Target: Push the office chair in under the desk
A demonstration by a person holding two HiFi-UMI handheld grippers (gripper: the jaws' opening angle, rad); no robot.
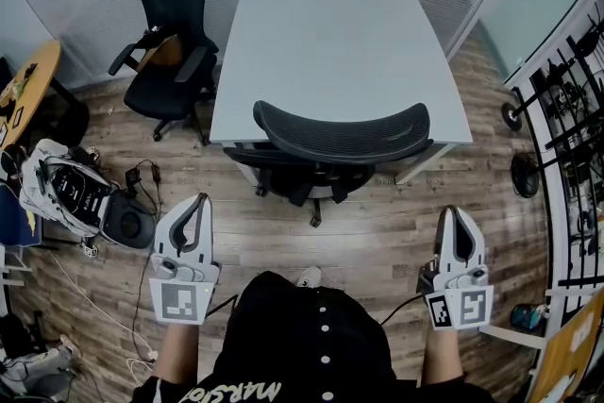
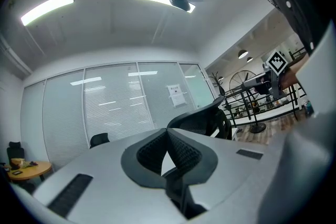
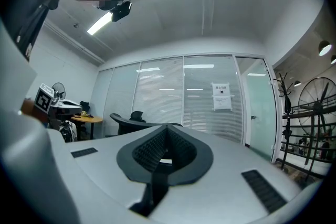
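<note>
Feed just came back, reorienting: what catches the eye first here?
The black office chair stands mid-frame in the head view, its curved back at the near edge of the white desk. Below it the left gripper and right gripper point toward it, both shut and empty, not touching the chair. A second black chair stands at upper left, by the glass wall.

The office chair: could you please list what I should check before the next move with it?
1. Left gripper shut, empty: ok.
2. Right gripper shut, empty: ok.
3. Grippers touching the office chair: not ok, both are short of its backrest.
4. Chair faces the desk squarely: ok.
5. Bag on the floor lies left of the chair, off its path: ok.
6. Seat fully under the desk: cannot tell, the backrest hides it.
</note>
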